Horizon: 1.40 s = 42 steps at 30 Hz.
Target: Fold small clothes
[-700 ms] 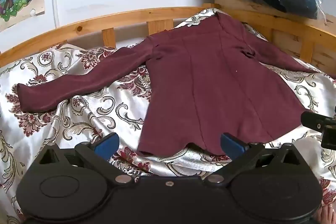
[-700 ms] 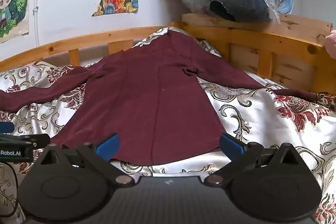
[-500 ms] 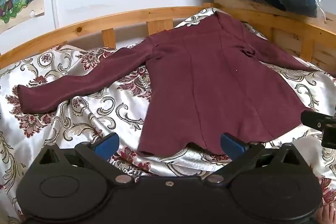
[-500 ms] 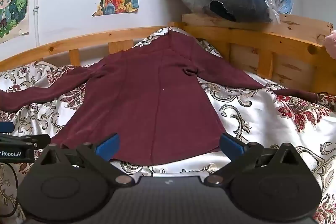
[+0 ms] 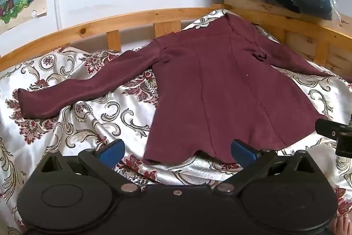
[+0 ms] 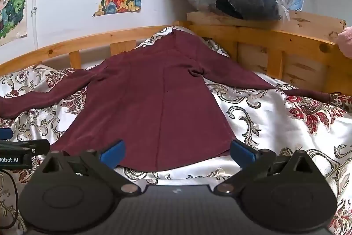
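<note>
- Left wrist view: the left gripper [image 5: 177, 150] is spread wide and holds nothing. It hangs just short of the near hem of the maroon top [image 5: 220, 89].
- The top lies flat on the bed [image 5: 66, 124], collar toward the far rail [image 5: 110, 21]. One sleeve [image 5: 77, 89] runs toward the bed's left edge.
- Judgement: take the sleeve cuff first, with both fingers [image 5: 111, 150] across a single layer, so the satin bedspread is not pinched with it.
- Right wrist view: the right gripper [image 6: 177, 151] is likewise wide and empty. It sits over the hem at the bed's near edge.
- The other sleeve [image 6: 253, 83] reaches toward the right rail.
- Judgement: fold each sleeve across the body, then bring the hem to the collar. Lift low, since the bedspread will likely slide.
</note>
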Available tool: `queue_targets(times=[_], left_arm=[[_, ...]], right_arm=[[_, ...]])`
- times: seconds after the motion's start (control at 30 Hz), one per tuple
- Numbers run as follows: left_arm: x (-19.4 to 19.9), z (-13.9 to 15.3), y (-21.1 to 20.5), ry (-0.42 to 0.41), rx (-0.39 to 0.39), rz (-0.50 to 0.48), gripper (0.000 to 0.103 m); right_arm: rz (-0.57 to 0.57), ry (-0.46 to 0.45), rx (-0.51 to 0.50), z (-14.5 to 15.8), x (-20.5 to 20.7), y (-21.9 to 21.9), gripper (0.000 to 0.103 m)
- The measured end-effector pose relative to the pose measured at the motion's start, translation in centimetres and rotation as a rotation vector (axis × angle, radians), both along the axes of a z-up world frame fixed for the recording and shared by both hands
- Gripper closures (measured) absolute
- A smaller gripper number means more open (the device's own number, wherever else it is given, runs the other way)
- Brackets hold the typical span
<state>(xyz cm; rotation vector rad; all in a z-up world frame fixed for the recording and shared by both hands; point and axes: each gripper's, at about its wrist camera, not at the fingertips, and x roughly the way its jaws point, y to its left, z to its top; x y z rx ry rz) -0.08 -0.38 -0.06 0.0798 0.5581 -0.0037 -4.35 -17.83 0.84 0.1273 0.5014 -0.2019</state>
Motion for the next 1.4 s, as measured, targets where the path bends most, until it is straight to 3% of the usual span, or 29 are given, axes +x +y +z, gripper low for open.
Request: queue_targets(times=[1.4], left_arm=[[0.28, -0.36, 0.43, 0.013, -0.008, 0.008, 0.001]], right_arm=[[-0.021, 0.013, 0.007, -0.14, -0.07, -0.23, 0.000]])
